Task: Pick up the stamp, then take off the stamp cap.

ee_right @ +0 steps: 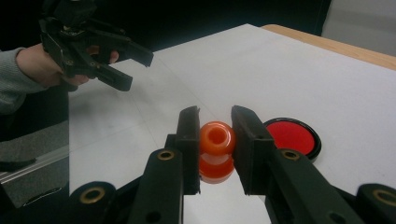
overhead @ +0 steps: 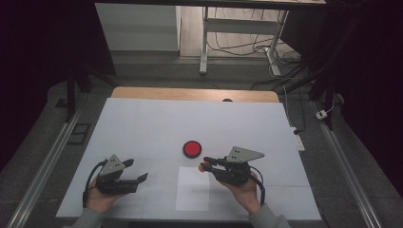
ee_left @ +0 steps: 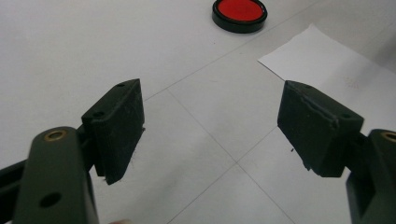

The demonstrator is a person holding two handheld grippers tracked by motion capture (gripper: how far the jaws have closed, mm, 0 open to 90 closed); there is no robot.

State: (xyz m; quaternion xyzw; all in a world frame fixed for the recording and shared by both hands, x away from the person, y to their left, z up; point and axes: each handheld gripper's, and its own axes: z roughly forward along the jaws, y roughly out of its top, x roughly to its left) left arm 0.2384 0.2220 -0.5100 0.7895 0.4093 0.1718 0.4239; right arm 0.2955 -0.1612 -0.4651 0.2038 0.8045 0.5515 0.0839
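overhead plus two close jaw-level views

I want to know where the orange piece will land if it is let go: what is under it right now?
Under the orange spool, clamped in the right tool, lies the white table cover; the red disc sits beside it, not beneath. The spot directly below is hidden.

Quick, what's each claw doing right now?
Left gripper: open, holding nothing.
Right gripper: closed on an orange spool.
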